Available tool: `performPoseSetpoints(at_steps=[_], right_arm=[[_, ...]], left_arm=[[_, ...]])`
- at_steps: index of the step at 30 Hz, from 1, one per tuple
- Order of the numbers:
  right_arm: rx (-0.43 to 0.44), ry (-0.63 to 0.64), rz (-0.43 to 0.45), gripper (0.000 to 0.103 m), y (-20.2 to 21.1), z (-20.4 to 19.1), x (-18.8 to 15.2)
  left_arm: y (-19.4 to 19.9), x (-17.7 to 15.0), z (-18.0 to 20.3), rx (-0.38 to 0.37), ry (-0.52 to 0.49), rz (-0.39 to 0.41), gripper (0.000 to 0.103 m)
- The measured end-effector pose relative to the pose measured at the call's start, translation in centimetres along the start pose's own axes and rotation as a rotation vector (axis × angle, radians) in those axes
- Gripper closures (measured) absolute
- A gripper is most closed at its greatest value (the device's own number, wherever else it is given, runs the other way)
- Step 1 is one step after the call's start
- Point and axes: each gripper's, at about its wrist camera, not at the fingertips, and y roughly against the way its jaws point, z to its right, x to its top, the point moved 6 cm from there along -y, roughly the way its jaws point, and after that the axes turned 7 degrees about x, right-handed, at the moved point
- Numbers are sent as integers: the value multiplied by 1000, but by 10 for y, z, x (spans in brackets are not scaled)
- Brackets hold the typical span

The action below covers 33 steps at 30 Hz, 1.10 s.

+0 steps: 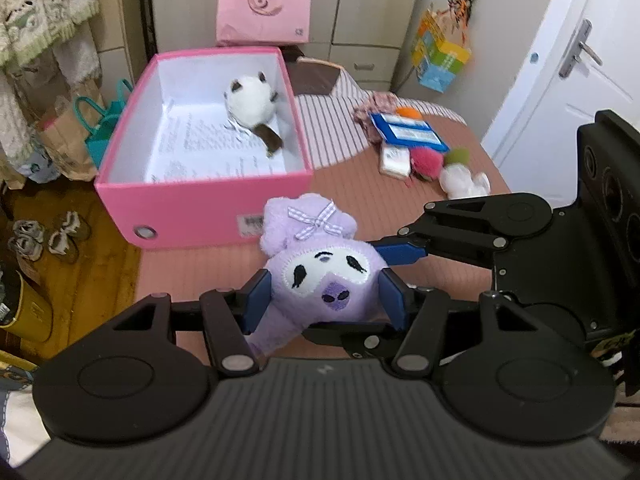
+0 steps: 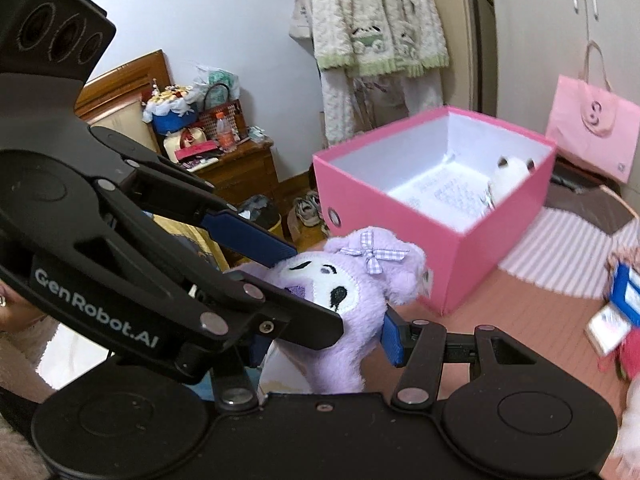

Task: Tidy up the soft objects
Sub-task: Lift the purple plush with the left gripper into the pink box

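A purple plush toy (image 1: 320, 276) with a checked bow hangs above the pink striped cover, held from two sides. My left gripper (image 1: 325, 300) is shut on its head, a blue pad pressing each cheek. My right gripper (image 2: 324, 340) is shut on its body lower down; one of its fingers (image 1: 400, 251) reaches in from the right in the left wrist view. An open pink box (image 1: 200, 204) stands just beyond, and a white plush with brown ears (image 1: 250, 100) lies inside it on printed paper. The right wrist view shows the same pink box (image 2: 400, 184) and white plush (image 2: 510, 172).
Right of the box lie a blue card (image 1: 408, 132), a red pompom (image 1: 424, 160), a green one (image 1: 456, 156) and a small white plush (image 1: 464, 180). A pink bag (image 1: 264, 4) stands behind. Wooden floor with shoes (image 1: 44, 236) drops off at the left.
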Motion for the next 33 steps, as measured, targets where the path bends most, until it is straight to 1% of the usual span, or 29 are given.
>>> performPoseSetpoints(at_steps=[4, 9, 12, 17, 21, 25, 33], right_arm=[[-2, 9, 28, 44, -4, 5, 25], [-9, 11, 78, 43, -14, 28, 56], [-10, 9, 96, 43, -26, 44, 77], [-15, 8, 78, 43, -57, 72, 108], [-32, 18, 49, 43, -84, 93, 127], [-47, 3, 12, 43, -110, 118, 139], [-12, -81, -61, 43, -152, 163, 146]], left_arm=[[4, 22, -12, 9, 4, 42, 46], [-3, 54, -32, 14, 10, 117, 46], [-16, 75, -48, 7, 23, 148, 46], [-47, 109, -78, -7, 60, 162, 46], [-79, 133, -98, -18, 77, 147, 46], [-112, 147, -116, -41, 116, 118, 46], [-169, 163, -144, -74, 194, 49, 45]])
